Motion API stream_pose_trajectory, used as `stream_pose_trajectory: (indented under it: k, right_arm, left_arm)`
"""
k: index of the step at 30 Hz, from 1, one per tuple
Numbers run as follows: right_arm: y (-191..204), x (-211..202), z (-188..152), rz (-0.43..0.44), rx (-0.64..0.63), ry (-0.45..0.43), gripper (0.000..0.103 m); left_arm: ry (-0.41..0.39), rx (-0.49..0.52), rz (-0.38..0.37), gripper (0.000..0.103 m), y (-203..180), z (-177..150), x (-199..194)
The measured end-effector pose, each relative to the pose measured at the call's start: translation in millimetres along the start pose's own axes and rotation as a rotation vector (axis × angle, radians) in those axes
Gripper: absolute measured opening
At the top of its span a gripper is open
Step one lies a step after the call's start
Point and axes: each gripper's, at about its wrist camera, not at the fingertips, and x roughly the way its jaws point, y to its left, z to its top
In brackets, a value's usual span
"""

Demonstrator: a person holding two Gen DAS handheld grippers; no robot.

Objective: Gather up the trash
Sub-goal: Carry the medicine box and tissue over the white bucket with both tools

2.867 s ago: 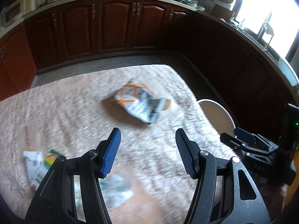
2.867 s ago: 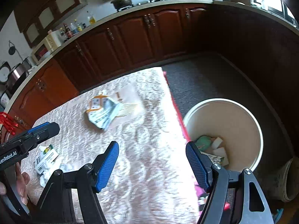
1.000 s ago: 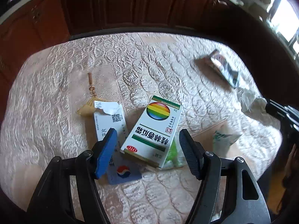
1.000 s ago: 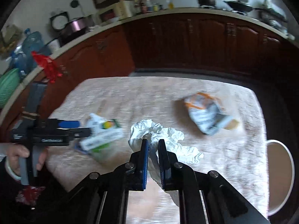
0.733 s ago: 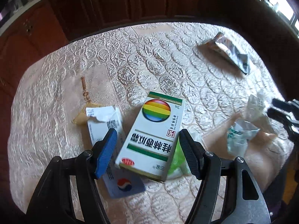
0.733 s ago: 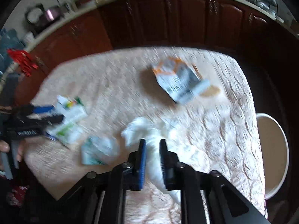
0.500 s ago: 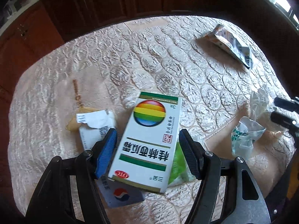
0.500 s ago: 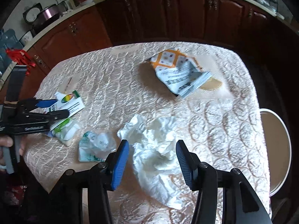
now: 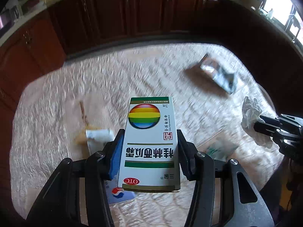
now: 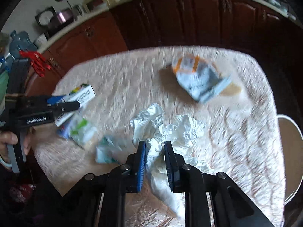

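White card with a rainbow ball printed on it, the medicine box [image 9: 150,143] sits between the blue pads of the left gripper [image 9: 149,151], lifted clear of the cream quilted cloth on the counter [image 9: 56,94]; the jaws are closing and both pads press its long sides, roughly half spread. In the right wrist view the same box pokes out past the left gripper's tips, with a hand [image 10: 11,141] wrapped round the handle. Taking the box as the landmark: under and just left of it lie a torn white slip [image 9: 98,134] and a card with a red-and-blue logo [image 9: 118,193]; just right of it on the counter is a small green-and-white wrapper [image 9: 219,148]; far beyond it to the right lies an orange-and-grey snack bag [image 10: 198,79], blurred in both views. The right gripper [image 10: 155,158] is well to the right of the box, its jaws drawn nearly together and pinching a fold of the crumpled white tissue [image 10: 170,130], most of which spreads on the cloth ahead of the tips. At the counter's right edge, furthest from the box, the rim of a white bin [image 10: 295,132] shows.
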Motion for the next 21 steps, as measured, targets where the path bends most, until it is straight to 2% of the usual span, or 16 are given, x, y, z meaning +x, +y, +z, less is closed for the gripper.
stream_pose_trajectory:
  k: [9,21]
  right_arm:
    - [-5.5,-54.6,11.1,-0.034,-0.001,-0.135,0.019]
    - [-59.6,-99.9,5.4,-0.119,0.088,-0.195,0.019]
  left_arm:
    - [-0.089,0.06,-0.064,0.049,-57.3,28.4,-23.5]
    - [-0.114,0.149,-0.137,0.049,-133.1,52.8,-21.5]
